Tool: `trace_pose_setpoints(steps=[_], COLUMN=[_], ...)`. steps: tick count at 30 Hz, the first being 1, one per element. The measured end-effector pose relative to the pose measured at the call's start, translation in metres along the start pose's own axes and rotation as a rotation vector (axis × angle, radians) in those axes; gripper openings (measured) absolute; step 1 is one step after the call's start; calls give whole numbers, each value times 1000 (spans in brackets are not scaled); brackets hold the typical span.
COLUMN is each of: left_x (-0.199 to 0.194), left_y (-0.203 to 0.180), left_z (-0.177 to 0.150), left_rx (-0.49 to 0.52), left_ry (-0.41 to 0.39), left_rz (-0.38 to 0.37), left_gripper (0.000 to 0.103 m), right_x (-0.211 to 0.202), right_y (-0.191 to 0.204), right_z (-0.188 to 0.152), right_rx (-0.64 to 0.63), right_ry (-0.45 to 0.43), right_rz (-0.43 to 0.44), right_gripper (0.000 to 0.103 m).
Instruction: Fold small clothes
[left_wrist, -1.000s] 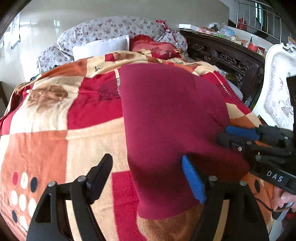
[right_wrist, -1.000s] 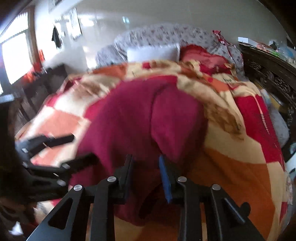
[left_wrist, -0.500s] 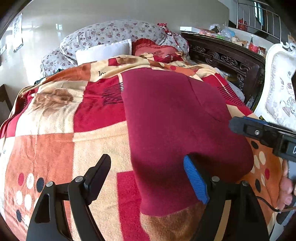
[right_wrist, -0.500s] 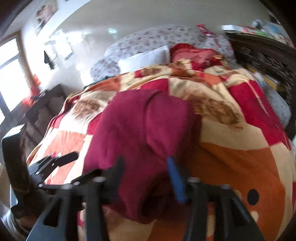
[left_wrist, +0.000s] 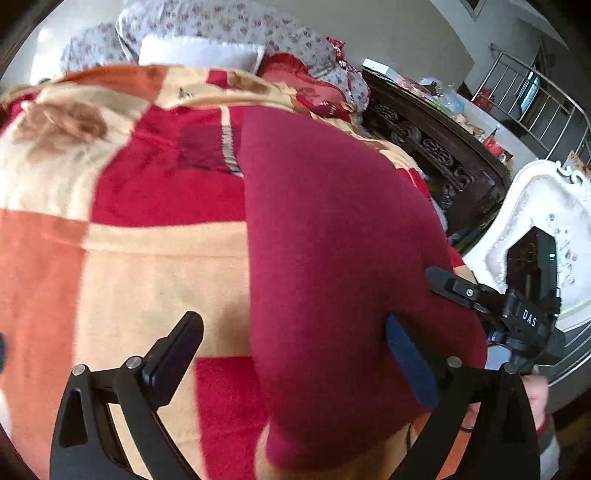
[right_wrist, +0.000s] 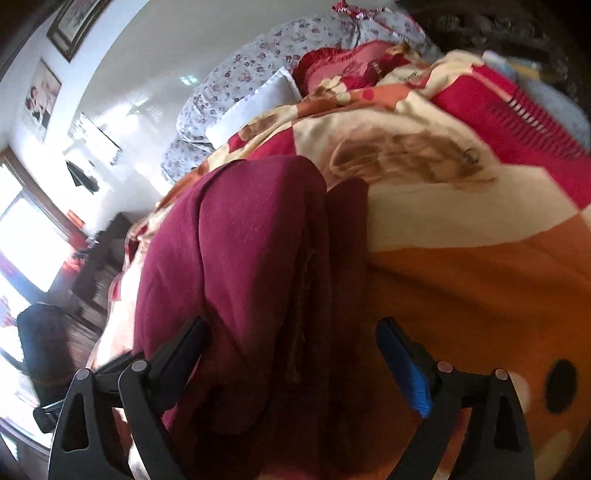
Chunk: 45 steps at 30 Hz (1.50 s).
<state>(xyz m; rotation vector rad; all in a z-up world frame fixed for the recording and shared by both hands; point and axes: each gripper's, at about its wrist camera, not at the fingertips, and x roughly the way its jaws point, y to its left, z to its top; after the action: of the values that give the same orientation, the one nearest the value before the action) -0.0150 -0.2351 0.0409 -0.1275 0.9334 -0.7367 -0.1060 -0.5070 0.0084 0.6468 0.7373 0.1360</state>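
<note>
Maroon garment (left_wrist: 332, 236) lies flat on the patchwork blanket (left_wrist: 122, 258) of the bed, its near edge running between both sets of fingers. Left hand-held gripper (left_wrist: 291, 354) is released, jaws opening wide, cloth under its blue pad (left_wrist: 410, 365) but not pinched. Right hand-held gripper (right_wrist: 291, 354) is also released, jaws opening, folded cloth (right_wrist: 240, 258) between the fingers, pads clear of it. Beyond the grippers: white pillow (left_wrist: 199, 55), floral bedding (left_wrist: 229, 22). Right of the left gripper: carved dark wooden furniture (left_wrist: 436, 144), white chair (left_wrist: 539, 206).
</note>
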Motion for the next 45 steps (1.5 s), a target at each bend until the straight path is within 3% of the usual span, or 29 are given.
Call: trace_pose_setpoints(steps=[4, 6, 8, 9, 10, 15, 23, 30, 35, 39, 42, 45], left_x=[9, 10, 10, 9, 6, -17, -91, -148, -144, -116, -129, -149], left_y=[0, -1, -5, -9, -15, -22, -27, -12, -1, 20, 24, 20], left_z=[0, 0, 0, 1, 2, 1, -16, -64, -96, -116, -118, -110], left_rx=[-6, -6, 13, 29, 47, 63, 104, 83, 78, 6, 7, 50], left_ry=[1, 0, -1, 6, 3, -15, -75, -90, -56, 47, 19, -29], left_rz=[-29, -34, -47, -79, -75, -73, -57, -32, 13, 27, 36, 119], left_gripper=[100, 100, 87, 70, 68, 57, 56, 56, 56, 60, 64, 65], right_x=[14, 14, 9, 7, 5, -15, -51, -67, -54, -28, -43, -70], right_y=[-7, -4, 5, 10, 14, 36, 89, 132, 134, 118, 117, 127], right_z=[-1, -2, -2, -2, -1, -3, -26, -70, -103, -124, -125, -117], right_rx=[61, 49, 13, -6, -25, -58, -143, -218, -229, -181, -174, -198], right_ry=[36, 27, 15, 11, 8, -20, -23, 10, 69, 163, 129, 61], right_rz=[85, 91, 83, 71, 59, 36, 84, 108, 83, -11, -23, -41], right_gripper=[96, 87, 76, 69, 65, 59, 59, 59, 59, 63, 64, 66])
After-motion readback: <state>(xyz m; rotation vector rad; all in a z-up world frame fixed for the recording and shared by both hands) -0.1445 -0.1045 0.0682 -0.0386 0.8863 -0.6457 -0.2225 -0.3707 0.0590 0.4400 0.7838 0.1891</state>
